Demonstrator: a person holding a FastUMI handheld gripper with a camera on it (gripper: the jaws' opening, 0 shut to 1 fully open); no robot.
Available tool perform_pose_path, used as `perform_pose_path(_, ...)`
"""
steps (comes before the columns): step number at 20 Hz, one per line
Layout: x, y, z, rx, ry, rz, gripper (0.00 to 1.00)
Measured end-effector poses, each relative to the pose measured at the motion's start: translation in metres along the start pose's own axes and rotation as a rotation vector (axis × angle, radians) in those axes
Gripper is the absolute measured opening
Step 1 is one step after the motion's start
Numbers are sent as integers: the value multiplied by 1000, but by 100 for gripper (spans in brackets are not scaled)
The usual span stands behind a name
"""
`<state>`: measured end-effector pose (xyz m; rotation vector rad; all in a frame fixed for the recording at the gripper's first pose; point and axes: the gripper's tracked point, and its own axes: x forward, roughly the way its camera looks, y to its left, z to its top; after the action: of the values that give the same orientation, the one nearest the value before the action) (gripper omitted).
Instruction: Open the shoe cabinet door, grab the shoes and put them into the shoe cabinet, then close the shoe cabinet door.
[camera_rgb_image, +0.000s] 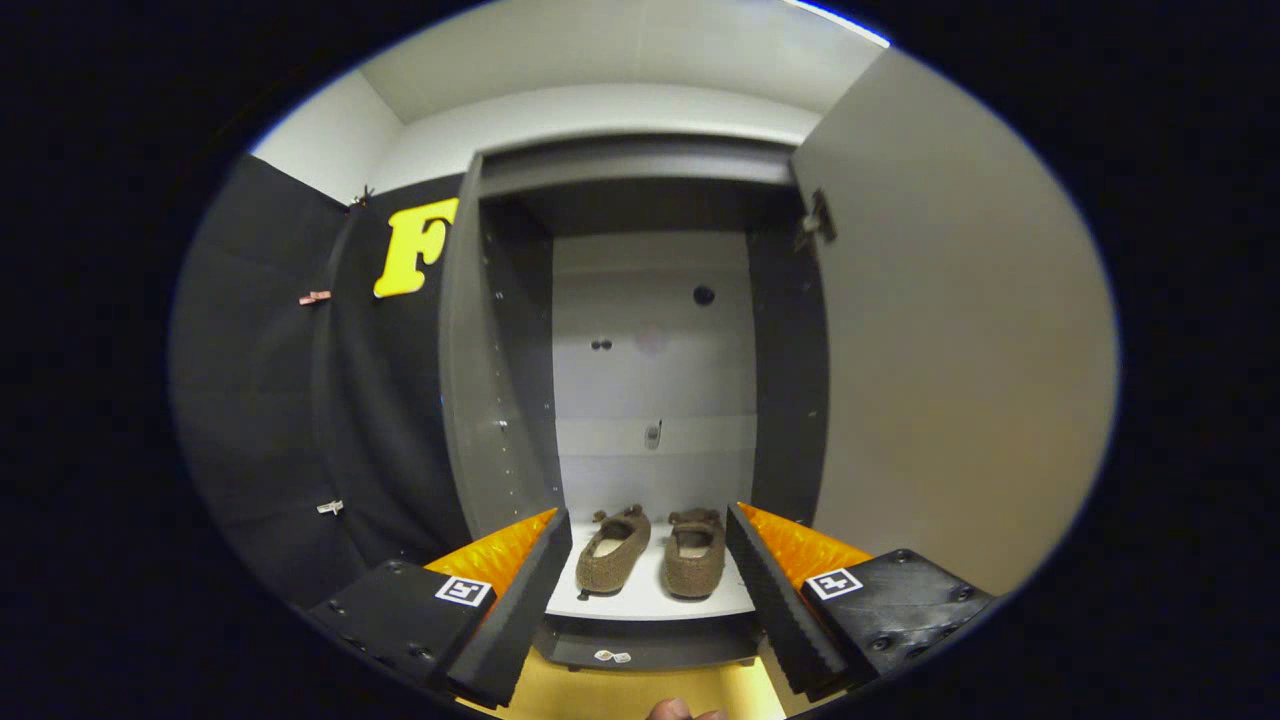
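Gripper view: tall grey shoe cabinet (500, 400) ahead, its pale door (960, 350) swung open.
Shoes: pair of brown knitted slippers (655, 552) side by side on the cabinet's white bottom shelf (650, 602).
Gripper (650, 560): fingers spread wide, empty, short of the shelf.

Dim, sharp focus; fisheye bends edges.
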<state>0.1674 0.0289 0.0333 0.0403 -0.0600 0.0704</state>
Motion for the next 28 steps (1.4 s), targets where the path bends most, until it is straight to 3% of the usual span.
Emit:
perform_pose_path(7, -129, -18, 27, -26, -52, 3, 98)
perform_pose_path(14, -225, -81, 45, -45, -83, -91, 98)
perform_pose_path(17, -248, -123, 41, -71, -55, -151, 98)
perform_pose_path(22, -272, -235, 40, -132, -47, -367, 97)
perform_pose_path(24, -270, -283, 40, -149, -41, -449, 97)
perform_pose_path(28, -238, -329, 17, -81, 11, -492, 98)
